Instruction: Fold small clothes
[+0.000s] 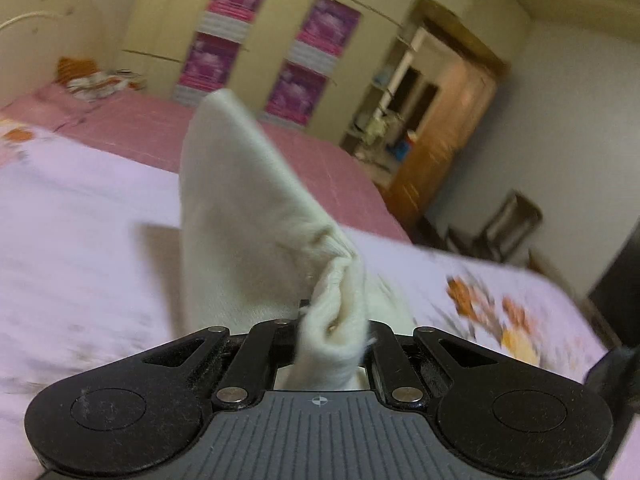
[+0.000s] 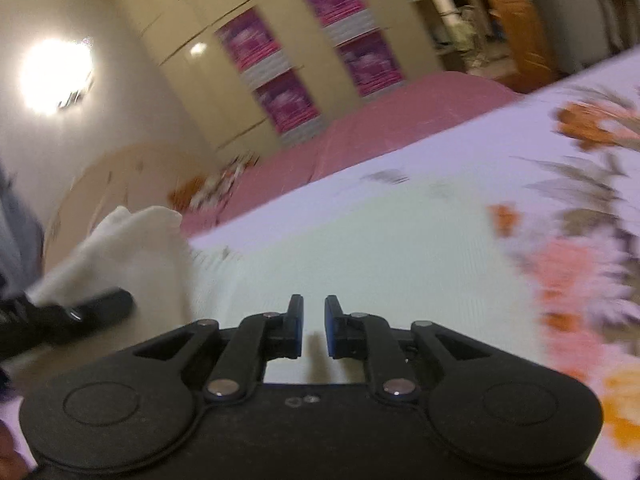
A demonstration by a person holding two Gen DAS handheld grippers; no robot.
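Two grippers: both over a bed, each seen from its own wrist camera; both views are blurred.
Left gripper (image 1: 332, 320): jaws drawn together on a bunched edge of the white sock (image 1: 240, 208), which hides most of both fingers.
White sock: clamped at its gathered end in the left gripper, the rest standing up and away from it, above the bedspread (image 1: 80, 220). From the right wrist view the same sock (image 2: 132, 248) shows at the left edge, pinched by a dark finger of the left gripper (image 2: 76, 314).
Right gripper (image 2: 314, 326): jaws a narrow gap apart, blue pads (image 2: 330, 330) facing each other, nothing between them; only the pale bedspread (image 2: 380, 248) lies beyond the gap.
Bedspread: lilac-white with orange and pink flower prints (image 2: 568, 276) toward the right.
Pink cover (image 1: 132, 128): lies on the far part of the bed, past the bedspread.
Wardrobe (image 1: 280, 52): cream doors with purple panels, behind the bed.
Wooden door (image 1: 444, 128): right of the wardrobe.
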